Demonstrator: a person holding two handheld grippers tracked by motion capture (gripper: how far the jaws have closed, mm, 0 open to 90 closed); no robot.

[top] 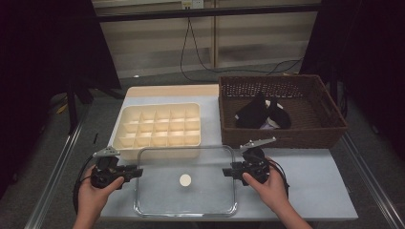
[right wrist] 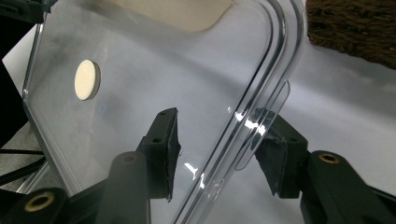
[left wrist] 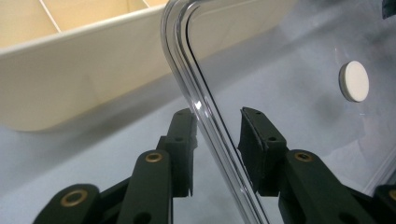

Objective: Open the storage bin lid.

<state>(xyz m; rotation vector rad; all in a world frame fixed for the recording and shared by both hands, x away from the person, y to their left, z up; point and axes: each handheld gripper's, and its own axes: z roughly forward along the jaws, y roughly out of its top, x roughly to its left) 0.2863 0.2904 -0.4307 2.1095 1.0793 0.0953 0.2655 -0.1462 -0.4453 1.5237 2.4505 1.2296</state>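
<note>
Lying flat on the desk (top: 305, 186), the clear lid (top: 186, 200) with its white knob (top: 185, 180) sits just in front of the cream divided box (top: 160, 126). The left tongs (top: 136, 172) straddle its left rim and the right tongs (top: 228, 171) its right rim; both stand apart, pads not pressing. A wicker basket (top: 282, 138) stands behind.
</note>
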